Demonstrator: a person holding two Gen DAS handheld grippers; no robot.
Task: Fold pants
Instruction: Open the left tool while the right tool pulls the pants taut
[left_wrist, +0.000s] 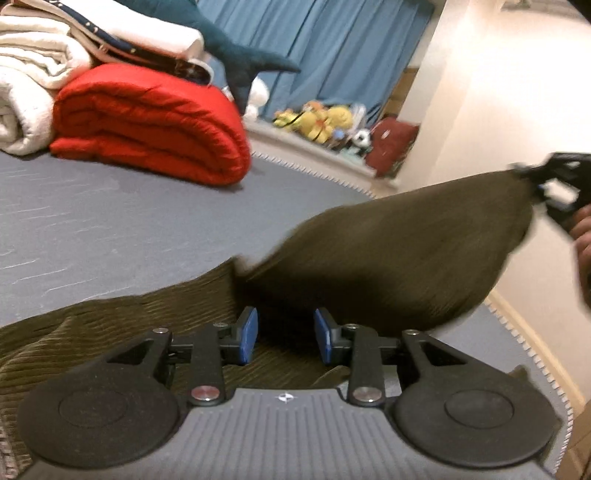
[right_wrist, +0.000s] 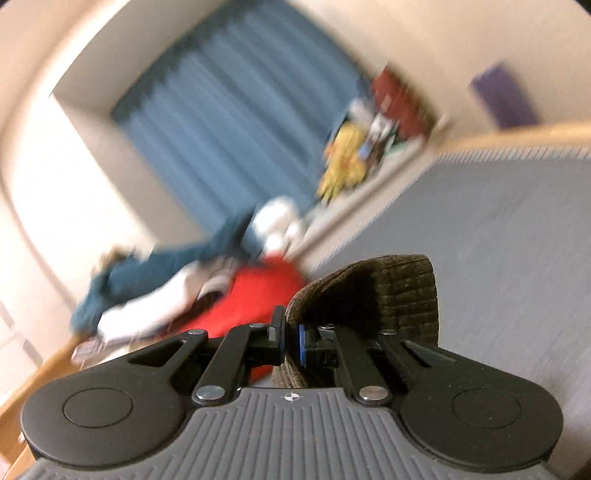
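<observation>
Olive-brown corduroy pants (left_wrist: 388, 251) lie partly on the grey-blue bed (left_wrist: 110, 229). My left gripper (left_wrist: 284, 332) is open just above the part of the pants that rests on the bed, with nothing between its blue pads. My right gripper (left_wrist: 532, 181) shows at the right edge of the left wrist view, holding one end of the pants lifted in the air. In the right wrist view my right gripper (right_wrist: 291, 338) is shut on a fold of the pants (right_wrist: 391, 291), which bunches up over the right finger.
A folded red quilt (left_wrist: 147, 122), white blankets (left_wrist: 33, 66) and a teal plush shark (left_wrist: 236, 51) are stacked at the far side of the bed. Blue curtains (left_wrist: 332, 48), a sill of toys (left_wrist: 325, 118) and a cream wall (left_wrist: 498, 110) lie beyond.
</observation>
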